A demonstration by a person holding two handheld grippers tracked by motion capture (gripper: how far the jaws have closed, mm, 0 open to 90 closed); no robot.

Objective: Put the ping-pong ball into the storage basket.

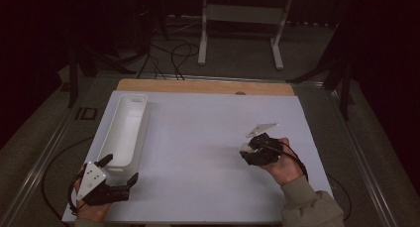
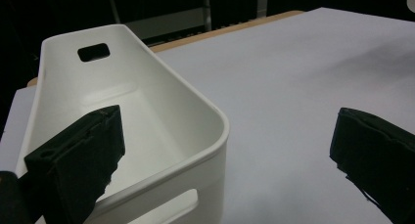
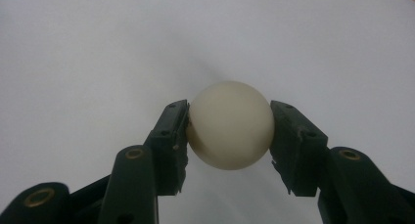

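- Cream-white ball (image 3: 230, 125) sat clamped between the two jaws of the right gripper (image 1: 249, 148), one pad pressed on each side.
- Ball was held just above the white sheet (image 1: 208, 138), right of middle, well apart from the bin.
- Left gripper (image 1: 120, 171) had its jaws spread wide with nothing between them, at the near-left corner of the sheet.
- One left jaw hung over the near end of the long white bin (image 2: 161, 101); the other was out over bare sheet.
- Bin lay along the sheet's left edge.
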